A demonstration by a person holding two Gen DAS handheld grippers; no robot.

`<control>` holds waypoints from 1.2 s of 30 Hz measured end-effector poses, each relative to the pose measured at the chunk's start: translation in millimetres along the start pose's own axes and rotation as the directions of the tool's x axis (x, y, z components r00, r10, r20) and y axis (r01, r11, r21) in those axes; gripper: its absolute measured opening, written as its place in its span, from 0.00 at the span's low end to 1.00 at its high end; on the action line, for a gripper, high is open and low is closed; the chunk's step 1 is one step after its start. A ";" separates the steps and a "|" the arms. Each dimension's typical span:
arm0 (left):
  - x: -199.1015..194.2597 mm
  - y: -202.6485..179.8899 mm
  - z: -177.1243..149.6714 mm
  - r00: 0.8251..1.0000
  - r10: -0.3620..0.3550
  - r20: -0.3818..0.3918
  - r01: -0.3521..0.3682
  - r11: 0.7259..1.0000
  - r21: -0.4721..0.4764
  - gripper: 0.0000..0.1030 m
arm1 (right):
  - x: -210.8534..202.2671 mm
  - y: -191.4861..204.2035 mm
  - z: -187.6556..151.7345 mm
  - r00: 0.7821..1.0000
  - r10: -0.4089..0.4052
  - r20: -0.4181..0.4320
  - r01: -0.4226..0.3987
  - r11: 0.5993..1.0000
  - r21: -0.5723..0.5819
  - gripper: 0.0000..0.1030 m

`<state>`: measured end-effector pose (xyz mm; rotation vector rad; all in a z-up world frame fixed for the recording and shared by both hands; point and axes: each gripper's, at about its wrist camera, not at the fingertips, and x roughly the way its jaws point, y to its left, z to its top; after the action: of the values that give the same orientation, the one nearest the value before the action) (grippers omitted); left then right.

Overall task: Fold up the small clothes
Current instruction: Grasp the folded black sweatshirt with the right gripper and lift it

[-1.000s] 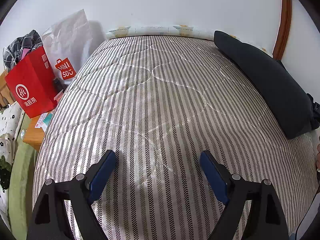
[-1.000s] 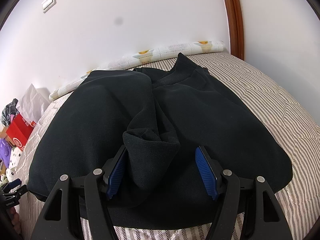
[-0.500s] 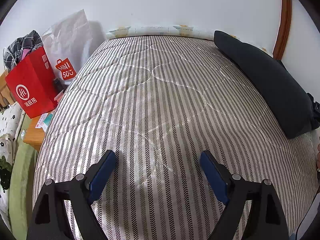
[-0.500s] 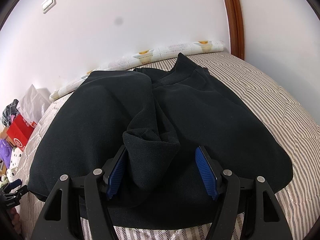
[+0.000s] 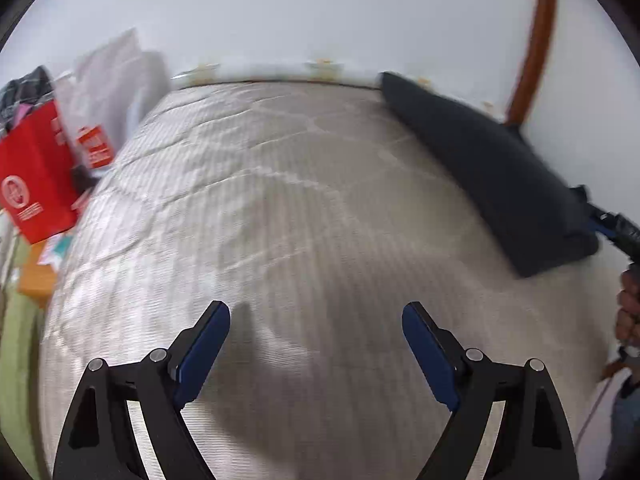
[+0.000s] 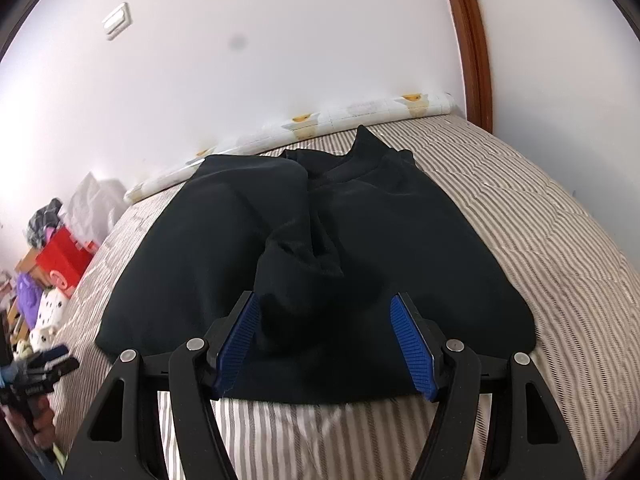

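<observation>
A black garment (image 6: pixel 320 248) lies folded on the striped bed cover (image 6: pixel 540 240), with a bunched sleeve or fold lying on top of its middle. My right gripper (image 6: pixel 324 344) is open just above the garment's near edge, the fold between its jaws but not pinched. In the left wrist view the same garment (image 5: pixel 492 172) lies at the far right of the bed. My left gripper (image 5: pixel 316 348) is open and empty over bare striped cover (image 5: pixel 260 220). The right gripper's tip (image 5: pixel 612 228) shows beside the garment there.
A red paper bag (image 5: pixel 32 184) and a white bag (image 5: pixel 116 84) stand at the bed's left side by a wooden stand. Plush toys (image 6: pixel 44 312) lie at the left. A rolled patterned mat (image 6: pixel 320 124) runs along the wall. A wooden door frame (image 6: pixel 472 44) stands at right.
Both grippers have pulled back and up a little; the right one sits farther from the garment, the left view is blurred from moving. Both stay open.
</observation>
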<state>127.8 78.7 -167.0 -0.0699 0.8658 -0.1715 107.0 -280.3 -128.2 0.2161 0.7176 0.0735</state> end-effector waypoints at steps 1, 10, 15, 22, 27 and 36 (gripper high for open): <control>-0.9 -8.9 2.5 1.000 -0.028 0.005 0.028 1.000 0.000 0.85 | -4.3 -2.6 -0.8 1.000 0.025 -0.002 -0.025 1.000 0.008 0.66; 22.2 -89.8 22.2 0.974 -0.224 -0.041 0.226 0.973 0.047 0.85 | 21.6 -5.1 10.1 0.991 0.134 -0.025 -0.131 0.988 0.085 0.67; 47.0 -119.3 30.6 0.971 -0.228 -0.075 0.232 0.971 0.050 0.85 | 59.5 -0.4 20.2 0.984 0.168 -0.052 -0.158 0.974 0.161 0.64; 70.6 -151.5 43.4 0.979 -0.188 -0.079 0.192 0.980 0.044 0.85 | 64.4 9.1 40.5 0.978 0.211 -0.006 -0.208 0.971 0.119 0.18; 75.4 -164.5 45.0 0.986 -0.144 -0.080 0.150 0.986 0.079 0.85 | -3.5 -29.7 57.1 0.949 0.184 0.256 -0.214 0.972 0.093 0.15; 66.0 -192.5 41.7 0.987 -0.154 -0.052 0.160 0.976 0.145 0.85 | 2.2 -111.4 29.9 0.984 -0.033 0.176 -0.008 0.973 0.229 0.15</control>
<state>178.1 -122.8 -164.5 0.0049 0.8852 -0.3860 127.6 -393.7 -132.4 0.4336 0.5476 -0.0411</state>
